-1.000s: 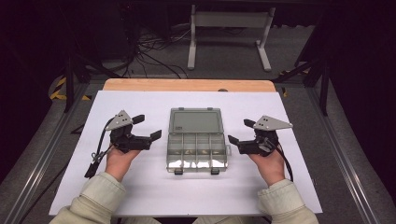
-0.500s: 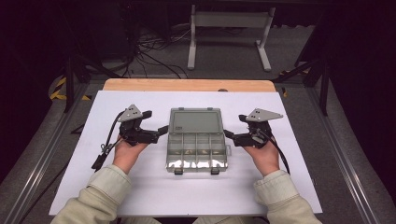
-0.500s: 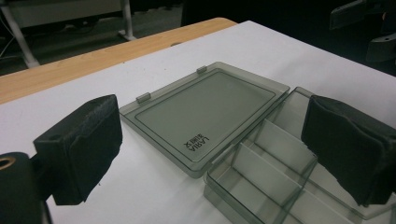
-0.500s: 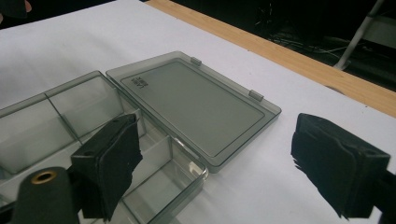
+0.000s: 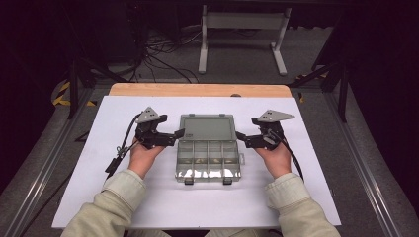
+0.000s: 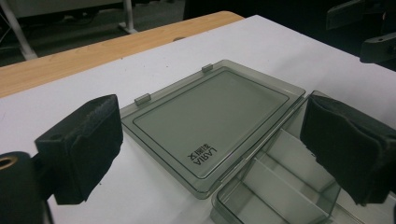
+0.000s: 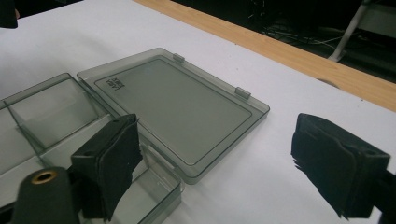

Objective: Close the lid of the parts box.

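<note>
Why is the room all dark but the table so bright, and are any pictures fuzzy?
In the high view, light falls on the white table while the floor behind stays dim, and the clear box shows shiny glare along its near edge. In the left gripper view, the close black pads look soft, but the lid is sharp. The right gripper view is similar.

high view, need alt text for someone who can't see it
A person's two hands each hold an open black claw, the left claw and right claw at either side of a clear compartment box. The box lies open on a white table, its lid folded flat away from the person. Behind the table are a dark floor, cables and a grey stand.
</note>
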Tool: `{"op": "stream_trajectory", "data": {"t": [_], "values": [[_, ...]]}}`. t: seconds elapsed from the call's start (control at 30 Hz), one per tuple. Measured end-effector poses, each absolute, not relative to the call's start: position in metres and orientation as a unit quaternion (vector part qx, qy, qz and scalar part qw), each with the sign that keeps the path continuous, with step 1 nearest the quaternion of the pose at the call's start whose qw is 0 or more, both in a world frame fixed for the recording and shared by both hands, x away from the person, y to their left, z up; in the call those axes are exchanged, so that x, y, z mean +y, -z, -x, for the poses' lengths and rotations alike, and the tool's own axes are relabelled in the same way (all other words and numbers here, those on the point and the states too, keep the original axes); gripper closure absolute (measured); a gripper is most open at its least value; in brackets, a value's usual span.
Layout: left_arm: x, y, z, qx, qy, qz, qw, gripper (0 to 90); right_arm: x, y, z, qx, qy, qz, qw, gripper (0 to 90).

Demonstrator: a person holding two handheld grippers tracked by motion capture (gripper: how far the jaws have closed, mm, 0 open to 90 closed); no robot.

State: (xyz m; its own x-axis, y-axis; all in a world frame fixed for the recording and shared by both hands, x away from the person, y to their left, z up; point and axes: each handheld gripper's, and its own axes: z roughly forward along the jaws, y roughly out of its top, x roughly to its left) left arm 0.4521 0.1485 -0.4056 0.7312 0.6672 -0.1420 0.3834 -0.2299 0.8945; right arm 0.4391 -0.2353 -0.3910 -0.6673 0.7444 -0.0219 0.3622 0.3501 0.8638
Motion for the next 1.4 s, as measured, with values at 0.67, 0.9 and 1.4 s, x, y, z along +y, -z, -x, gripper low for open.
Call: {"op": "stream_trajectory", "data": {"t": [0.67,0.9,1.4], "values": [[0.152,0.419,-0.472,0.357,-0.129,-0.786,0.488,35.2,-0.241,0.412,-0.462,0.795,-0.439,-0.374,0.190,25.5],[0.151,0.417,-0.469,0.350,-0.139,-0.803,0.462,79.6,-0.235,0.412,-0.462,0.813,-0.405,-0.380,0.175,72.6],[0.148,0.425,-0.479,0.387,-0.084,-0.824,0.405,89.8,-0.224,0.412,-0.472,0.839,-0.352,-0.379,0.169,90.0]]}}
